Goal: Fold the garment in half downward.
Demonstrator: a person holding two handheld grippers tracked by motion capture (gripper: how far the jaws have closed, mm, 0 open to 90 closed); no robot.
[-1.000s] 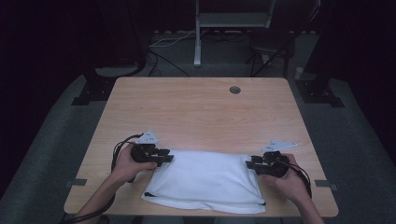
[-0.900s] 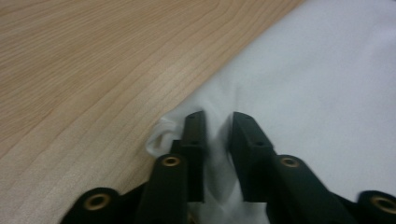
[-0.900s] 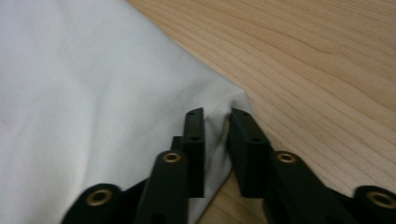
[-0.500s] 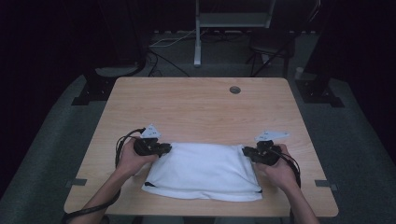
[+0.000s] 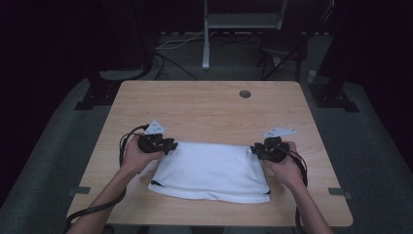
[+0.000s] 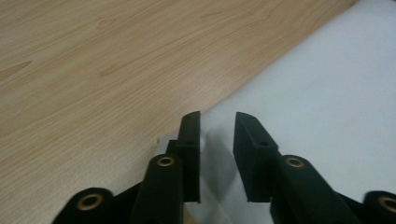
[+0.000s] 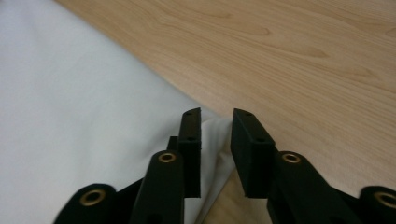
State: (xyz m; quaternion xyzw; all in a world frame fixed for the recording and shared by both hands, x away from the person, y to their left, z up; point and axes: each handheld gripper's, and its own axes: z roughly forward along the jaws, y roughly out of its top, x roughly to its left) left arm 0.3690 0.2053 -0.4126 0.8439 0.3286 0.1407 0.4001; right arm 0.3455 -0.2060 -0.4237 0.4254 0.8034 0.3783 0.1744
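Spanning the frame, the wooden table (image 5: 209, 109) carries a folded white cloth (image 5: 209, 170) near its front edge. At the cloth's far left corner sits the left gripper (image 6: 217, 122), jaws narrowly parted with fabric between them. The right gripper (image 7: 215, 120) pinches the far right corner likewise.

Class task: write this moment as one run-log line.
left tongs: cloth corner between jaws | right tongs: cloth corner between jaws | white cloth: folded, flat on table
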